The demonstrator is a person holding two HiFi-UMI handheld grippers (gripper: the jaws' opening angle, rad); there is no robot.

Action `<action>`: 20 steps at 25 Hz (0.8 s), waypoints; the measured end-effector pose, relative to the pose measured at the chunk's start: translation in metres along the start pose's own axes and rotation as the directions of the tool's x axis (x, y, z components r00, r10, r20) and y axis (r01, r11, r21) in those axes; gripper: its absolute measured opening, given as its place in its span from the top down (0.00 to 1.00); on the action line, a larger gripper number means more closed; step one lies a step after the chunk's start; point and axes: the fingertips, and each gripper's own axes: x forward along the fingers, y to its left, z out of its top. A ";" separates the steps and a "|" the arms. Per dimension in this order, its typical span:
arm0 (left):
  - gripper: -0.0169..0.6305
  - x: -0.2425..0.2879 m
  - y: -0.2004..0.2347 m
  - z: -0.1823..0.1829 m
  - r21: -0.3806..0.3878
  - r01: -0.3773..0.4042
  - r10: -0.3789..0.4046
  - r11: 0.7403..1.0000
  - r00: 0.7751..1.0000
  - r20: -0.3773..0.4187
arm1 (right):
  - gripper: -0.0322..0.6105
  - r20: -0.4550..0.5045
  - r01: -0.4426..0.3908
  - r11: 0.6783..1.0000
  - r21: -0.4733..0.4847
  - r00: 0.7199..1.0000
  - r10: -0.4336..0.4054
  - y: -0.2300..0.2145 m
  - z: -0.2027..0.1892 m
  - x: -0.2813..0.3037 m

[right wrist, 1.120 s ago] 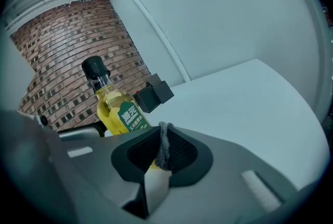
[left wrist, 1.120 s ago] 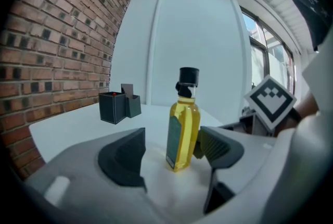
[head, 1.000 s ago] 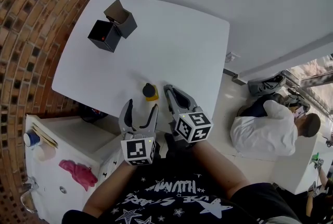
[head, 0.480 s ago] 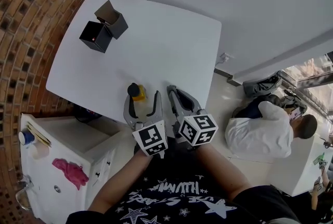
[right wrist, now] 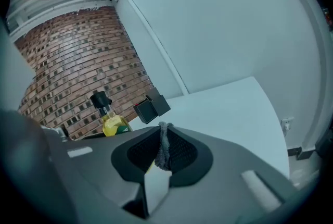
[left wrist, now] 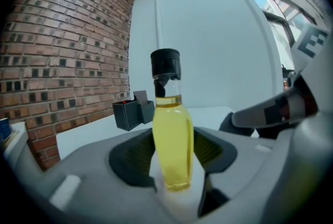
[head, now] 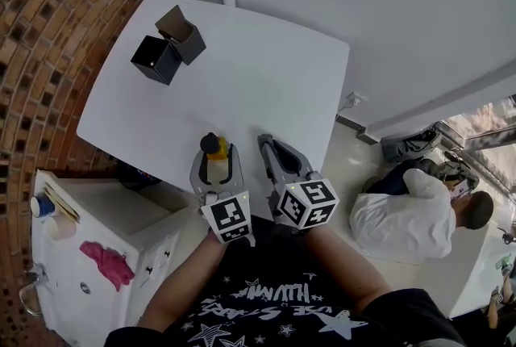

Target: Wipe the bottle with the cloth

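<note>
A small bottle (head: 214, 150) of yellow liquid with a black cap stands near the front edge of the white table (head: 266, 71). My left gripper (head: 216, 169) has it between its jaws, which have just been closing. In the left gripper view both pads press on the sides of the bottle (left wrist: 171, 139). To its right, my right gripper (head: 276, 153) is shut on a thin grey cloth (right wrist: 165, 139), pinched upright between its pads. In the right gripper view the bottle (right wrist: 110, 120) shows off to the left.
Two black open boxes (head: 169, 47) stand at the table's far left corner. A white cabinet (head: 89, 248) with a pink rag (head: 105, 263) on it is left of me, by a brick wall. A person (head: 403, 212) sits on the floor to the right.
My left gripper has moved forward to the bottle, so that the bottle now stands between its jaws, and the jaws have narrowed onto it. The right gripper has hardly shifted.
</note>
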 end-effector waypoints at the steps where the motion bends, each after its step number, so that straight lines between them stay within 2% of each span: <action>1: 0.64 0.000 -0.001 0.001 0.011 0.025 -0.026 1.000 1.000 0.010 | 0.89 0.002 -0.013 1.000 -0.005 1.000 0.013 0.004 0.001 0.001; 3: 0.64 0.001 -0.002 0.001 0.028 0.099 -0.100 0.995 0.995 0.027 | 0.89 0.004 -0.035 0.999 -0.014 0.999 0.035 0.012 0.003 0.004; 5: 0.64 0.000 -0.005 0.001 0.054 0.201 -0.203 0.978 0.979 0.033 | 0.89 0.004 -0.040 0.999 -0.012 0.999 0.040 0.017 0.004 0.004; 9: 0.63 -0.003 -0.010 -0.001 0.130 0.400 -0.406 0.907 0.914 0.019 | 0.89 0.015 -0.042 0.999 -0.015 0.999 0.042 0.027 0.010 0.011; 12: 0.63 -0.006 -0.011 -0.001 0.174 0.522 -0.529 0.835 0.849 -0.005 | 0.89 0.033 -0.027 1.000 -0.013 0.999 0.028 0.033 0.015 0.017; 15: 0.63 -0.010 -0.014 0.002 0.207 0.633 -0.639 0.746 0.768 -0.044 | 0.89 0.047 -0.008 1.000 -0.001 0.999 0.008 0.038 0.018 0.020; 20: 0.63 -0.011 -0.017 -0.004 0.263 0.756 -0.765 0.600 0.638 -0.086 | 0.89 0.062 0.018 0.999 0.037 0.998 -0.020 0.044 0.019 0.021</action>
